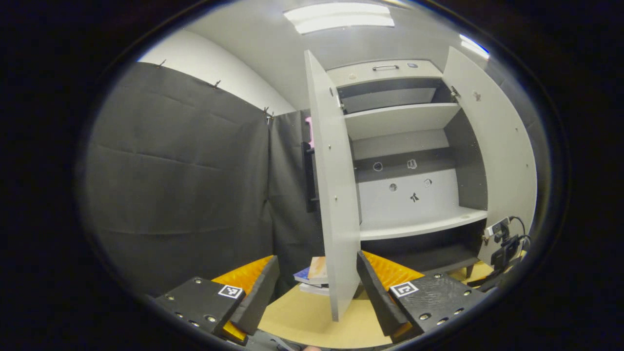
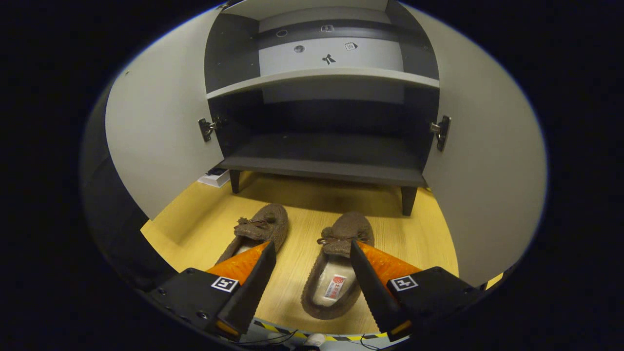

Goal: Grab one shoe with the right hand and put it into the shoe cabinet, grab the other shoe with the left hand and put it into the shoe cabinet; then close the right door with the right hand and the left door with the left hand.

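My right gripper (image 2: pixel 309 273) hangs low over the wooden floor (image 2: pixel 424 229), jaws spread wide and holding nothing. The right-hand shoe (image 2: pixel 336 273) lies partly between my fingers, its opening facing up at me, toe pointing toward the shoe cabinet (image 2: pixel 321 161). The other shoe (image 2: pixel 261 229) sits just beside it, peeking out behind my left finger. Neither is touched yet.

I judge this to be the first grab. To do it well I'd come straight down and centre the jaws across the shoe's side walls near the middle, so both fingers bite the soft rim evenly and it doesn't flop.

The bottom shelf (image 2: pixel 317 156) stands bare and both doors hang open, so the way in looks free.

My left gripper (image 1: pixel 317 292) waits higher up, also spread and empty, facing the edge of the left door (image 1: pixel 336 195).
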A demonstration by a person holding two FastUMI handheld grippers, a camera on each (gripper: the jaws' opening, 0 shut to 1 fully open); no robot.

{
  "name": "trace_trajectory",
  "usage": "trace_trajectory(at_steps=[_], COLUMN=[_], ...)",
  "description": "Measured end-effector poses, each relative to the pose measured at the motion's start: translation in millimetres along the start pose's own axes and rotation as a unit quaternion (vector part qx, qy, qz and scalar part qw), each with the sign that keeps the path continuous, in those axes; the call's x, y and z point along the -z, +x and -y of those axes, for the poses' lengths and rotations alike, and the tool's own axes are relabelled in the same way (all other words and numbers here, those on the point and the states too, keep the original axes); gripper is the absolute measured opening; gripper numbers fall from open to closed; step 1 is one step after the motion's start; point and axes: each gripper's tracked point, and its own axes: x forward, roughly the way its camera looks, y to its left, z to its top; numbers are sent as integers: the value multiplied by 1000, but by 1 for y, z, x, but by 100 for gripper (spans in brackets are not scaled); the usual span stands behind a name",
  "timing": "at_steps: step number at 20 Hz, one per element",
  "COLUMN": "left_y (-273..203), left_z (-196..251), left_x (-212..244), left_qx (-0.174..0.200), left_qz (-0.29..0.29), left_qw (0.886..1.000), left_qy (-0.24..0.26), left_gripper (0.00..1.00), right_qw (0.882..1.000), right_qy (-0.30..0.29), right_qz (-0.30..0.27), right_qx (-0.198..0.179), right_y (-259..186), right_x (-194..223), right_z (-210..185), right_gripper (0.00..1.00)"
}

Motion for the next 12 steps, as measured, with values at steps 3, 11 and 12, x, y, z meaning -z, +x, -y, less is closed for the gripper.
trace_trajectory(at_steps=[3,11,12], left_y=[-3,-12,-13], left_z=[-7,-20,-21], left_x=[2,3,3], left_qx=[-12,-33,-35], left_qz=[-4,-8,-8], left_qw=[1000,999,999], left_qy=[6,11,11], left_gripper=[100,100,100], right_qw=[1000,996,995], right_qy=[6,12,18], right_qz=[-29,-91,-101], right_qx=[-4,1,4], right_y=[13,48,53], right_x=[15,48,52], right_z=[-1,-1,-1], right_gripper=[95,63,63])
